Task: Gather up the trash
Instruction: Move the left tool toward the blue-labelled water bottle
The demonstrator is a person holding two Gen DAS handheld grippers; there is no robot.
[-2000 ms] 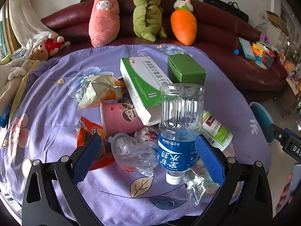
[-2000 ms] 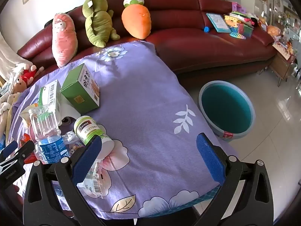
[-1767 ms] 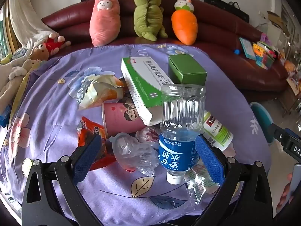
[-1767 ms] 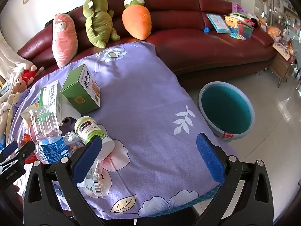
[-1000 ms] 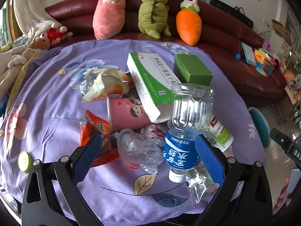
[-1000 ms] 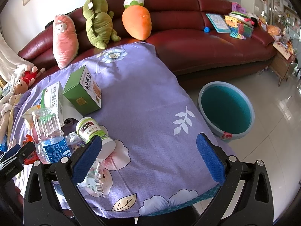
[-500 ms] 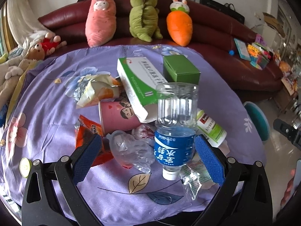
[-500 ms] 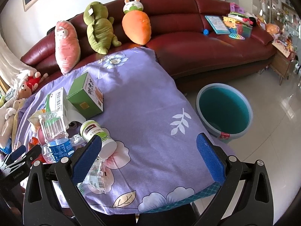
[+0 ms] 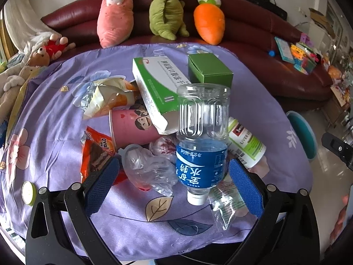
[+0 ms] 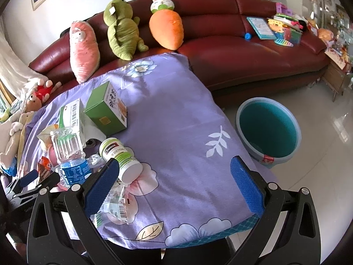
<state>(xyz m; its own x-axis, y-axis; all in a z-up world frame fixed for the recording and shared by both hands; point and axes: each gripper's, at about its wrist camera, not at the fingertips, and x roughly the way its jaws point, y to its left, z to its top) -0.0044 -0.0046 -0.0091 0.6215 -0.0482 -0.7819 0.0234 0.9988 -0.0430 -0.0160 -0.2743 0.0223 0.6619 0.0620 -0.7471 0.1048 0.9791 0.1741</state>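
A heap of trash lies on the purple flowered tablecloth (image 9: pixel 55 150). A clear water bottle (image 9: pixel 203 145) with a blue label points its white cap at me, between the fingers of my open left gripper (image 9: pixel 174 185) and nearer the right pad; neither pad touches it. Around it lie a crumpled clear plastic bag (image 9: pixel 150 170), a pink paper cup (image 9: pixel 130 128), an orange snack wrapper (image 9: pixel 94 152), a white-and-green carton (image 9: pixel 156 88), a green box (image 9: pixel 209 70) and a supplement bottle (image 9: pixel 247 143). My right gripper (image 10: pixel 174 183) hangs open over the cloth, beside the supplement bottle (image 10: pixel 120 159).
A teal bucket (image 10: pixel 268 130) stands on the tiled floor right of the table. A dark red sofa (image 10: pixel 242 50) with plush toys runs behind. A clear wrapper (image 10: pixel 112 205) lies near the table's front edge. A small green lid (image 9: pixel 28 193) sits at the left.
Both views have shifted a little; the right gripper has drawn back and up slightly. Both grippers stay open and no trash has moved.
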